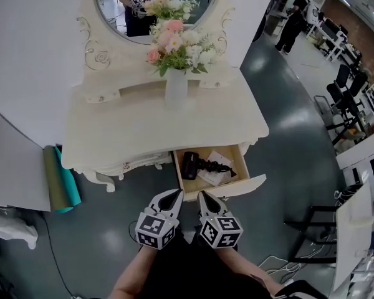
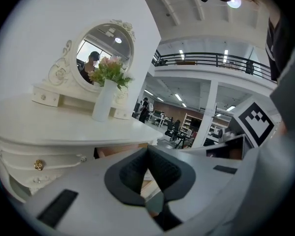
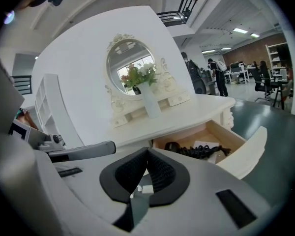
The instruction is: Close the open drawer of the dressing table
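Drawer (image 1: 241, 159) stands pulled out at right front of dressing table (image 1: 112, 136); its front panel (image 1: 237, 187) faces the near side. Left gripper (image 1: 177, 192) & right gripper (image 1: 201, 194), jaws together, hang near panel's left end, nothing btw. them and it. In drawer, black hair dryer (image 1: 190, 165) w/ coiled cord (image 1: 215, 165) lies below rim. Right: bare floor (image 1: 287, 154) up to black frame (image 1: 311, 229). Left: table leg (image 1: 103, 179), two rolls (image 1: 61, 179).

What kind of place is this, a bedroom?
Likely a large office or workshop hall, not a home: grey floor, office chairs beyond the dressing table, a railed balcony overhead.
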`<state>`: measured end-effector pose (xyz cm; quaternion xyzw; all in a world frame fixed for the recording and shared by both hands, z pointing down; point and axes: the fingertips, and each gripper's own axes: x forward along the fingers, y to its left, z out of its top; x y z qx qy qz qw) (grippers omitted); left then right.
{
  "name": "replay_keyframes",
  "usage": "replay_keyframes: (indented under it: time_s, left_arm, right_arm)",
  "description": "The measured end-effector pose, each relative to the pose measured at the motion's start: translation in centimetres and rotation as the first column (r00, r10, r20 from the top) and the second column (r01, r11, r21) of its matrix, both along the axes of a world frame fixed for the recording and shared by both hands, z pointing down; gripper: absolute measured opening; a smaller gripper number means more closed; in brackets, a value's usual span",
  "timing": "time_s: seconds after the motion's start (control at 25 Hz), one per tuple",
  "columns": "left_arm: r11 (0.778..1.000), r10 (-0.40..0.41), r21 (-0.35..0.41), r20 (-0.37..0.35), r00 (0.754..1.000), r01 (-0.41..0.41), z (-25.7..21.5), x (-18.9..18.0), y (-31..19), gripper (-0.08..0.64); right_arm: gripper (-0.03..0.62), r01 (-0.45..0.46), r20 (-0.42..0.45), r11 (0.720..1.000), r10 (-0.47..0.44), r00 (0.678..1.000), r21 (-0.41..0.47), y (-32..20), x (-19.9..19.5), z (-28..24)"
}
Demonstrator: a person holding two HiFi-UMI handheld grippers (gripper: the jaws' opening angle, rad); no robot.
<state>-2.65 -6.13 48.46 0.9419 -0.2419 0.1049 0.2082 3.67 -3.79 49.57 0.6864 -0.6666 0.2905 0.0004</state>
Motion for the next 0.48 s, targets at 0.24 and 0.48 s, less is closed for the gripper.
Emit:
replay_keyframes:
  time_s: [0.24,0.48]
  left_arm:
    - [0.999,0.036,-0.036,0.026,0.999,-0.035,1.2,4.1,1.3,0.017]
    - [0.997,0.029,-0.073,0.072,0.997,-0.024,2.3,9.0,2.8,0.017]
  right_arm:
    - [0.026,-0.059,0.017,0.996,0.06,0.998,-0.071,2.0,5.1,1.8]
    - [0.026,0.064,0.041,0.992,-0.06,0.997,-0.109,3.2,8.7,2.9]
